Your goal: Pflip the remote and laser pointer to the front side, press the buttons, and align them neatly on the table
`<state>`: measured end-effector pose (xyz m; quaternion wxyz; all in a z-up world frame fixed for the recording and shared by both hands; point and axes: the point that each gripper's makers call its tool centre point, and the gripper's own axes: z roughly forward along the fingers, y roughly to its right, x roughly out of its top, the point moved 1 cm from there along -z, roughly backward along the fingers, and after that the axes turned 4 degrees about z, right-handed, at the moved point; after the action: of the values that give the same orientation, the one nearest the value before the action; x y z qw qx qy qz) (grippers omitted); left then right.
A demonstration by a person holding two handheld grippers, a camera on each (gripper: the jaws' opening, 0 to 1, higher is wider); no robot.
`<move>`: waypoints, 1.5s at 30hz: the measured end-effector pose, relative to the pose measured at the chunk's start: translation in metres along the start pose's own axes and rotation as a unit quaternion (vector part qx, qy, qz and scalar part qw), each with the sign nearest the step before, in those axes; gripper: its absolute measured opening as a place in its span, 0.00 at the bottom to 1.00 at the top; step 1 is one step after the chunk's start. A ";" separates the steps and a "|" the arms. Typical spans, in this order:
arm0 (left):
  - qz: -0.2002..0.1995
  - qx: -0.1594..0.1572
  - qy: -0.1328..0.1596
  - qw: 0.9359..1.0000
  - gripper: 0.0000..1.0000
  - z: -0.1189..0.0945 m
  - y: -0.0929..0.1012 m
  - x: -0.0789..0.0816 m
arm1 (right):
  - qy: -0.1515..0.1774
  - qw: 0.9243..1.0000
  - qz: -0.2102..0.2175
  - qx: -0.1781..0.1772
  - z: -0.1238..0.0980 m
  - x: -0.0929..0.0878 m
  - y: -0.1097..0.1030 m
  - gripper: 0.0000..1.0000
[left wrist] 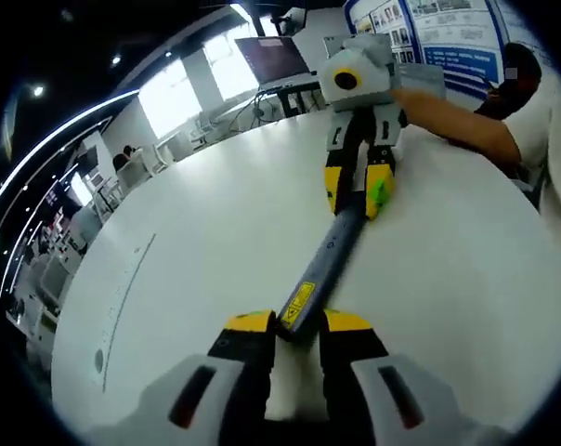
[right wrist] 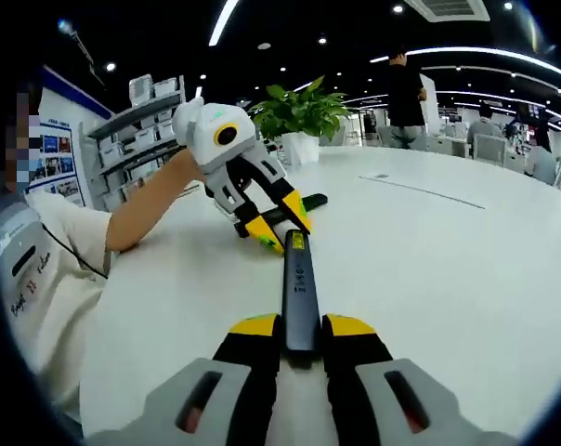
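Note:
A long dark laser pointer (left wrist: 327, 255) with a yellow label lies stretched between both grippers just above the white table (left wrist: 197, 242). In the left gripper view my left gripper (left wrist: 299, 323) is shut on its labelled end, and my right gripper (left wrist: 358, 181) grips the far end. In the right gripper view my right gripper (right wrist: 301, 327) is shut on the near end of the laser pointer (right wrist: 298, 279), while my left gripper (right wrist: 279, 226) holds the labelled end. A dark flat object (right wrist: 308, 200), possibly the remote, lies on the table behind the left gripper.
A person in a white shirt (right wrist: 39, 269) sits at the table edge, forearm (right wrist: 146, 209) reaching in. A potted plant (right wrist: 304, 116) stands at the far side. A grey line (right wrist: 420, 190) marks the tabletop. Chairs and people are in the background.

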<state>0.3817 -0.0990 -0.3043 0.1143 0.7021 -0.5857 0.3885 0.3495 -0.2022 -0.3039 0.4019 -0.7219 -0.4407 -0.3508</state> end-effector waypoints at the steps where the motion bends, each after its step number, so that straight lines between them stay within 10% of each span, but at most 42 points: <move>1: -0.012 0.002 -0.003 1.000 0.21 0.000 -0.001 -0.001 | 0.002 1.000 0.001 0.001 0.000 0.000 0.001 0.21; 11: -0.048 -0.007 0.010 0.999 0.21 -0.003 0.010 0.000 | -0.075 0.978 -0.123 -0.151 -0.004 -0.001 0.009 0.22; 24: -0.059 -0.006 0.017 0.998 0.22 -0.004 0.014 0.001 | -0.224 0.957 -0.126 -0.134 -0.006 0.000 0.003 0.19; 37: -0.052 -0.019 0.014 0.998 0.18 -0.003 0.014 0.005 | -0.279 0.953 -0.070 -0.090 -0.008 -0.007 0.009 0.15; 45: -0.050 -0.063 -0.062 0.995 0.17 -0.003 0.010 -0.001 | -0.313 0.942 -0.096 -0.076 -0.005 -0.007 0.010 0.14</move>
<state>0.3717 -0.0994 -0.3057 0.1406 0.7447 -0.5793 0.3002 0.3556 -0.2119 -0.3111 0.1518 -0.7781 -0.5834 -0.1766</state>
